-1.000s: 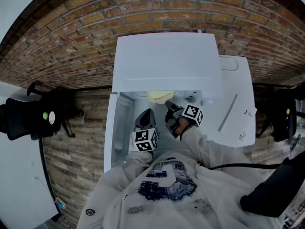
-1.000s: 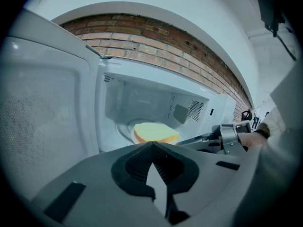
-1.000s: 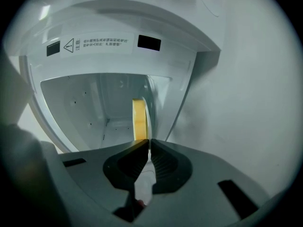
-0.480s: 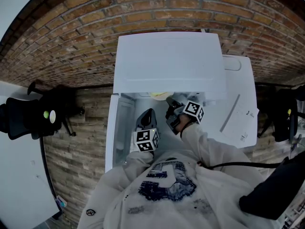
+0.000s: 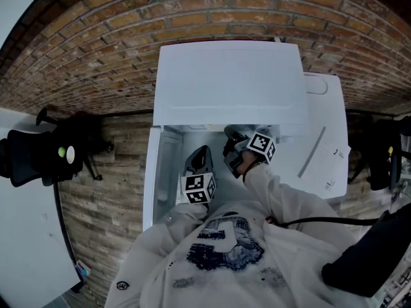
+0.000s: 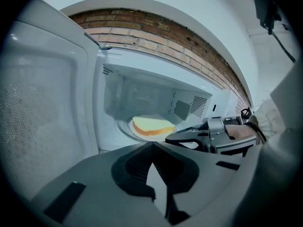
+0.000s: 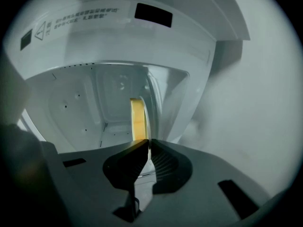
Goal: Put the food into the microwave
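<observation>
Advanced deeper into the microwave point(image 5: 228, 82), right gripper point(image 7: 147, 143) clamps the plate point(image 6: 125, 129) of bread point(image 6: 152, 126); left gripper point(image 6: 151, 148) closed, empty. Brick wall point(image 5: 96, 50) behind; plank floor point(image 5: 96, 191).

soft even light, dimmer indoors of the cavity, fisheye-bent dark edges, near jaws blurred.

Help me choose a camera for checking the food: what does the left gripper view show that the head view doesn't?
Only the left gripper view: the food on its plate inside the microwave. Only the head view: the microwave's white top and the left tongs' marker cube. Both: the right tongs, the open door, the brick wall.
</observation>
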Motion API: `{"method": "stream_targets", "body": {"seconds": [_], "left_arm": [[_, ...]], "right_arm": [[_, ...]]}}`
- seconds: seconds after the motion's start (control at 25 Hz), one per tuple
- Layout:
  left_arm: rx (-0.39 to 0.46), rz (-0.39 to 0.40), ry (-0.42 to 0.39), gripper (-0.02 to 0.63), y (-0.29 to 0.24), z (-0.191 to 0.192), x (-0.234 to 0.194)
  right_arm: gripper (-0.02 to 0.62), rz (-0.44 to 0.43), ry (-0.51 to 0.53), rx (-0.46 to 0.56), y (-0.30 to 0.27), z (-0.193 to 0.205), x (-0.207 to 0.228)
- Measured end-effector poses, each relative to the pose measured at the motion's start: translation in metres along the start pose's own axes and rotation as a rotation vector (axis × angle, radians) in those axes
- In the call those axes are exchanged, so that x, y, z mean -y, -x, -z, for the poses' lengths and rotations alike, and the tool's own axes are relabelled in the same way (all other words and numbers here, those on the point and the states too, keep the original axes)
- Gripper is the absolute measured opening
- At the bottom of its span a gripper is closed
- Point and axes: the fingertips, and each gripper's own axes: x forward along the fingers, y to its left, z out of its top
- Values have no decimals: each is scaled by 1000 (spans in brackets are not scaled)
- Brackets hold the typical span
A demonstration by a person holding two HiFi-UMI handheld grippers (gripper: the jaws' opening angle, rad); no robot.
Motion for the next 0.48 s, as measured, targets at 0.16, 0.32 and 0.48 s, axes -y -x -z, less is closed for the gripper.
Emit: {"method": "stream_targets", "body": {"seconds": [0.16, 0.32, 0.48], "left_arm": [[-4, 2, 4, 8, 0, 1, -2], [-6, 6, 8, 8, 0, 2, -1], [-4, 10, 5, 8, 1, 2, 0]], "right_arm": [[28, -2, 6, -5, -2, 4, -1], [29, 3, 18, 1, 0, 2, -1], [36, 6, 34, -4, 0, 3, -3]]}}
